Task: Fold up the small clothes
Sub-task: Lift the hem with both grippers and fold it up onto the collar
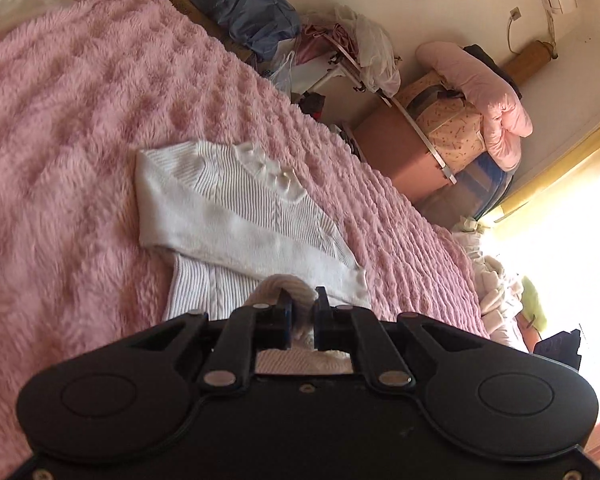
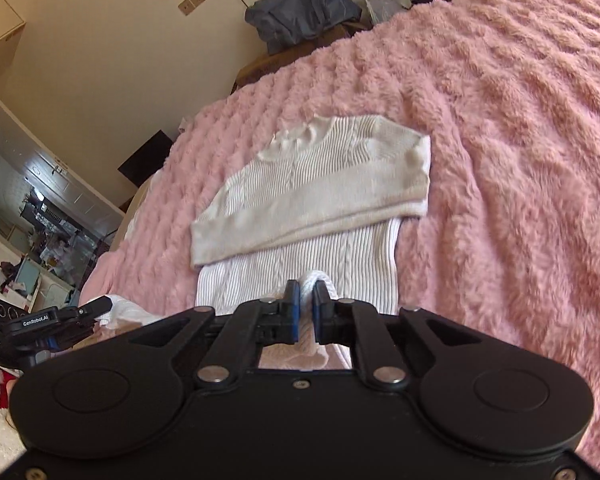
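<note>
The left gripper (image 1: 302, 306) pinched a bunched bit of the white sweater's (image 1: 236, 208) bottom edge. The right gripper (image 2: 305, 300) pinched it too. Each gripper's body hid the hem. The sweater lay on the pink blanket (image 2: 520, 140), sleeves folded across.

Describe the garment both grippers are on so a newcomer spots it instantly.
On the fluffy pink blanket lies a white ribbed sweater, sleeves folded across its chest. The left gripper and right gripper pinch its near hem. It is the only garment spread flat there.
</note>
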Motion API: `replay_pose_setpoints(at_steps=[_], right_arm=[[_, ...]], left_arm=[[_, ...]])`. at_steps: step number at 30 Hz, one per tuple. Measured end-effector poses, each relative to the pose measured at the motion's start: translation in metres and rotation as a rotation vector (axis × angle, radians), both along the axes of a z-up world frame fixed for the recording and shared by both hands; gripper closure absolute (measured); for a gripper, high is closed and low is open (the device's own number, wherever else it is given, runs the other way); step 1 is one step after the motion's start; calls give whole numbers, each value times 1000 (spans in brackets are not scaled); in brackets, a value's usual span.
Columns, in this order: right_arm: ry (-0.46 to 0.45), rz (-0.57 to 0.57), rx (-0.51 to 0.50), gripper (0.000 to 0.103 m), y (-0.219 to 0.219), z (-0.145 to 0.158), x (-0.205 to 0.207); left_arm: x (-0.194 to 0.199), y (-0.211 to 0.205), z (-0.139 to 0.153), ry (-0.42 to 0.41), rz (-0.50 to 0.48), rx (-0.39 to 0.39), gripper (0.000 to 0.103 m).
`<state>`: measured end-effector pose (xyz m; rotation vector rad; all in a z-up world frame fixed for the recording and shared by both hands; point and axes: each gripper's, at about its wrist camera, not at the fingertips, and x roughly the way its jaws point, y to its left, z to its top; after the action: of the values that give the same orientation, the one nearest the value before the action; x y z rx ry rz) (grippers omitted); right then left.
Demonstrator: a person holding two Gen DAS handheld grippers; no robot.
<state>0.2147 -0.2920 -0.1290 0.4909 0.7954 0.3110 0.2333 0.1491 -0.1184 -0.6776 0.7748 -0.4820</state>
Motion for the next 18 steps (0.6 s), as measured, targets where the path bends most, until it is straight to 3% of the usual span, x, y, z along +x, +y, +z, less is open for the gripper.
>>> replay_pose_setpoints(at_steps=[8,18], right_arm=[[-51,-37,-22,95,-3,8,92],[-20,-69,-7,95,-7,-13,191]], left_arm=[[115,-5,12,-28,-2,81,97],[227,3,-24,29,60,82,97]])
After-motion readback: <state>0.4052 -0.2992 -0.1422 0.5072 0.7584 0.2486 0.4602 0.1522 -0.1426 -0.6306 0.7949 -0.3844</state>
